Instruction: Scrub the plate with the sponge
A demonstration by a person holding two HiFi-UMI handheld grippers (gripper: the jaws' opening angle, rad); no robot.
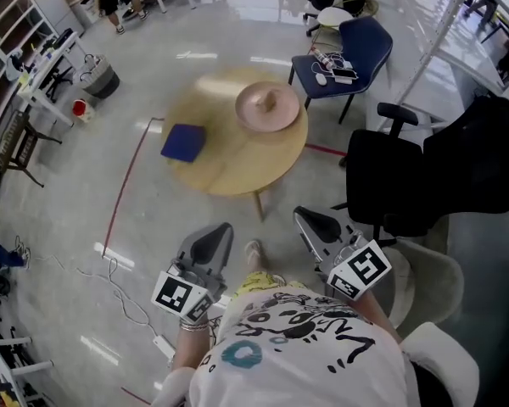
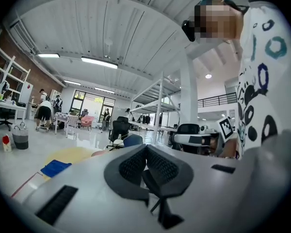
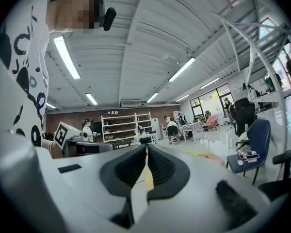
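Observation:
A pink plate (image 1: 267, 106) with a small lump in it rests at the far right of a round wooden table (image 1: 237, 164). A dark blue sponge (image 1: 183, 142) lies on the table's left side; it also shows low at the left in the left gripper view, sponge (image 2: 55, 168). My left gripper (image 1: 214, 241) and right gripper (image 1: 314, 224) are held close to my body, well short of the table. Both are shut with nothing between the jaws, as seen on the left gripper (image 2: 145, 155) and right gripper (image 3: 146, 155).
A black office chair (image 1: 424, 176) stands right of the table, and a blue chair (image 1: 343, 53) with small items sits beyond it. Red tape (image 1: 123, 193) and white cables (image 1: 119, 287) mark the floor at left. Shelves and people are far off.

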